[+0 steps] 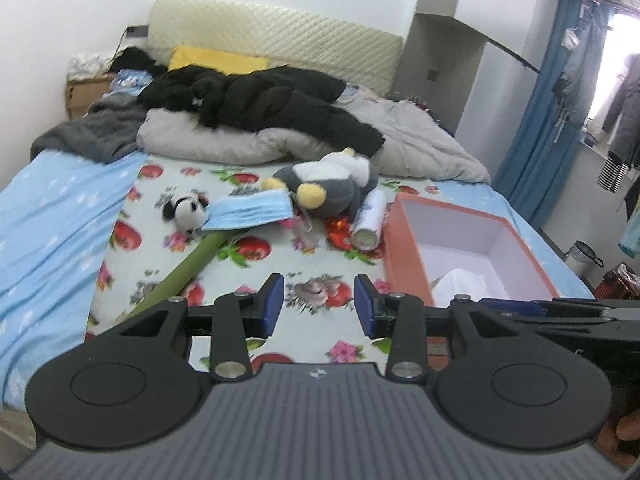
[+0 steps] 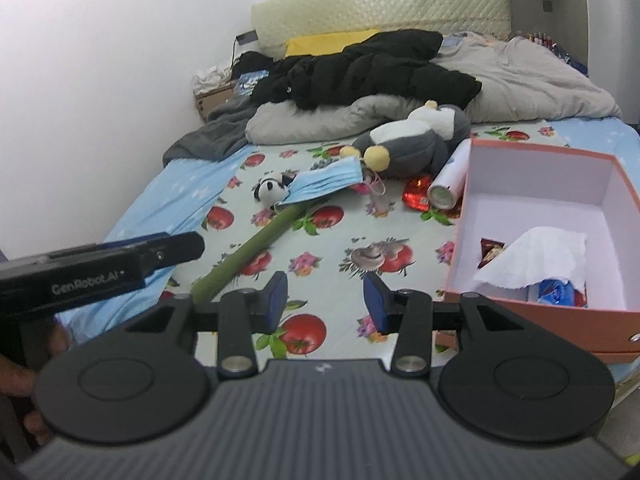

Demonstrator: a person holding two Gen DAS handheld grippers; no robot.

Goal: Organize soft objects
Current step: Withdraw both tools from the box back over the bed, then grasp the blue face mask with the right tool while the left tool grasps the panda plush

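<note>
A grey and white penguin plush [image 1: 326, 186] [image 2: 408, 144] lies mid-bed on the fruit-print sheet. A small panda plush [image 1: 185, 209] [image 2: 272, 190] lies to its left, partly under a blue face mask [image 1: 250, 210] [image 2: 326, 182]. An orange box [image 1: 516, 220] [image 2: 624, 188] with a white inside stands at the right, holding a white tissue [image 2: 532, 258] and small packets. My left gripper [image 1: 319, 306] is open and empty above the sheet near the box. My right gripper [image 2: 325, 302] is open and empty, left of the box.
A green rolled tube [image 1: 180, 272] [image 2: 252, 248] lies diagonally on the sheet. A white spray can [image 1: 370, 220] [image 2: 450, 180] lies between penguin and box. A black jacket [image 1: 260, 100] and grey duvet [image 1: 420, 136] are piled at the headboard.
</note>
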